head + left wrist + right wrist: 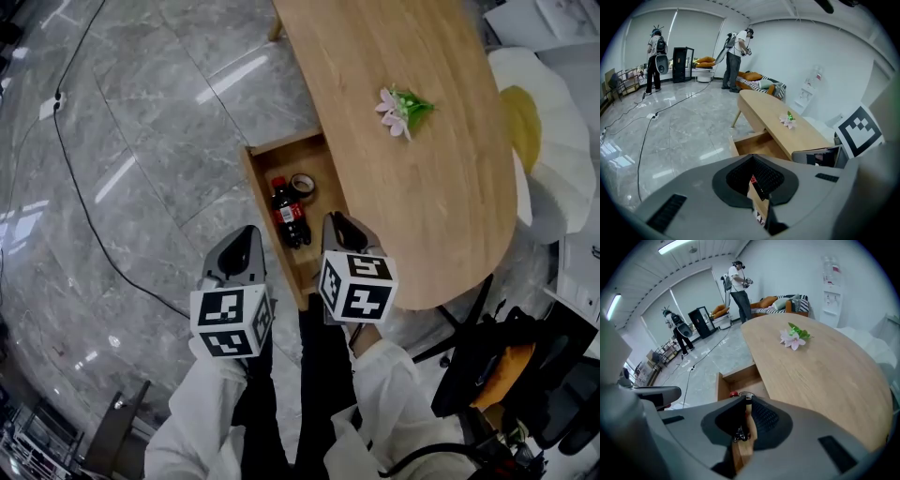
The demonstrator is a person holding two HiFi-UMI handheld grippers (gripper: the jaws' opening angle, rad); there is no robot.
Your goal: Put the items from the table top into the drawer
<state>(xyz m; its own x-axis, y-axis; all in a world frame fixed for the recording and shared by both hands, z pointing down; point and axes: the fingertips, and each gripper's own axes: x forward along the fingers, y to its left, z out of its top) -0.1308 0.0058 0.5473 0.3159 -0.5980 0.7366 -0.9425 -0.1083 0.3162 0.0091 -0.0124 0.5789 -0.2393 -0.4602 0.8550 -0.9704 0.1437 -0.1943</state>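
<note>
Head view: the left gripper (246, 246) and the right gripper (339, 230) hang side by side over the near end of the open drawer (281, 150), both pointing steeply down. Left gripper view: the jaws stand a narrow slit apart and clamp nothing; only the drawer's wooden edge and a red label show through the gap. Right gripper view: the jaws are likewise a narrow slit apart, the pads press on nothing, and drawer wood shows behind them. Neither gripper touches an item.

In the drawer lie a dark bottle (289, 214) with a red cap and, just beside its cap end, a roll of tape (302, 185). On the table (422, 216), light wood with a rounded end, rests a pink flower (401, 108) with green leaves, well apart from both grippers.

Surroundings: a glossy grey stone-patterned floor (141, 122) crossed by a black cable (84, 211). Beyond, two persons (655, 56) stand near a sofa (759, 84) set against a white wall.
</note>
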